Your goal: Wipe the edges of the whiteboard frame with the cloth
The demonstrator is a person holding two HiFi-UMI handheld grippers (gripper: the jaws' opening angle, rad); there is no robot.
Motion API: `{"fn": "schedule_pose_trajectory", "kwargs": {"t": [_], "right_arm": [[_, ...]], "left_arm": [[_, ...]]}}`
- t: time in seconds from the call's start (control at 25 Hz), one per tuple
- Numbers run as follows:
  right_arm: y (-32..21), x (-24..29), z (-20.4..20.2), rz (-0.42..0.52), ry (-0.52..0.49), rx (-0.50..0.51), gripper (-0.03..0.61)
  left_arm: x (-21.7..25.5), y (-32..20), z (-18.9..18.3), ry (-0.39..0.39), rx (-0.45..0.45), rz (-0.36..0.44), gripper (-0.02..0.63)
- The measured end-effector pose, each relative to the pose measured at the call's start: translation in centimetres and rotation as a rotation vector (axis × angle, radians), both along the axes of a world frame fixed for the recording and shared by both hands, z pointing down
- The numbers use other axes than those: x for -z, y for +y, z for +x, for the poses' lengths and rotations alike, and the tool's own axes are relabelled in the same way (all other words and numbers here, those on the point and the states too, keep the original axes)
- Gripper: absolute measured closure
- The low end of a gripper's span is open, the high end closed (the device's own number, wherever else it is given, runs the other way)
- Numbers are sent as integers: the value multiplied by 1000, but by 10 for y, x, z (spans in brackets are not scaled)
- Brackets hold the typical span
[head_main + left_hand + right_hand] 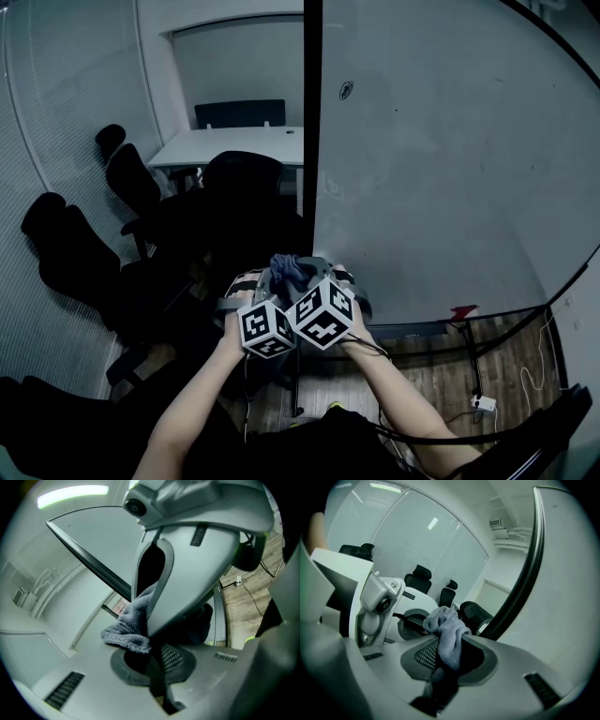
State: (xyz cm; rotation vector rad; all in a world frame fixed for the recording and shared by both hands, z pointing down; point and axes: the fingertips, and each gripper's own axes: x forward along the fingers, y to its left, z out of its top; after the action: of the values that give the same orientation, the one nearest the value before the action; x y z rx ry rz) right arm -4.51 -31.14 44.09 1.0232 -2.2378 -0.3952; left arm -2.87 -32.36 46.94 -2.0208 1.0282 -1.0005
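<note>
A blue-grey cloth (291,272) is bunched between my two grippers, which are pressed close together low in the head view, just left of the whiteboard (441,169). Its black frame edge (312,141) runs straight up above them. My right gripper (447,658) is shut on the cloth (449,637), which runs down into the slit between its jaws. My left gripper (152,651) faces the right one nose to nose. Its jaws stand narrow around the other end of the cloth (129,630). The frame also shows as a dark bar (89,564) and a curved bar (520,583).
Black office chairs (141,187) and a white table (225,145) stand left of the board, behind a glass wall (66,112). A red marker (462,310) lies on the board's lower tray. Cables and a white plug (484,403) lie on the wooden floor at the right.
</note>
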Motion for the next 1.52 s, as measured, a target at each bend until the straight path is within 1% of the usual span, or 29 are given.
{"fn": "schedule_pose_trajectory", "kwargs": {"t": [0.16, 0.28, 0.36, 0.4, 0.52, 0.64, 0.8, 0.88, 1.04, 1.16, 1.32, 1.36, 1.52], "right_arm": [[1, 0, 0, 10, -27, -7, 483], [3, 4, 1, 17, -95, -4, 483], [8, 4, 2, 5, -140, 2, 483], [13, 3, 3, -4, -150, 5, 483], [25, -11, 5, -38, -144, 8, 483], [36, -27, 5, -69, -180, 16, 483], [51, -41, 4, -152, -298, 34, 483], [57, -45, 4, -183, -354, 47, 483], [74, -55, 6, -238, -462, 59, 482], [88, -67, 7, -296, -538, 71, 482], [114, -88, 9, -386, -590, 121, 482], [121, -93, 12, -406, -604, 132, 482], [151, -102, 26, -453, -661, 159, 482]], "left_arm": [[0, 1, -1, 34, 7, 13, 598], [5, 4, -1, 84, 16, 48, 598], [6, 11, -1, 114, 16, 73, 598], [5, 16, 0, 131, 13, 72, 598], [-8, 30, 2, 151, 1, 26, 598], [-25, 42, 2, 184, -5, -11, 598], [-35, 58, -1, 274, 3, -51, 598], [-39, 66, -1, 312, 5, -57, 598], [-49, 84, 0, 339, 7, -72, 598], [-61, 99, 0, 389, 32, -126, 598], [-82, 127, 2, 509, 74, -219, 598], [-87, 134, 4, 529, 86, -234, 598], [-95, 165, 18, 543, 139, -252, 598]]}}
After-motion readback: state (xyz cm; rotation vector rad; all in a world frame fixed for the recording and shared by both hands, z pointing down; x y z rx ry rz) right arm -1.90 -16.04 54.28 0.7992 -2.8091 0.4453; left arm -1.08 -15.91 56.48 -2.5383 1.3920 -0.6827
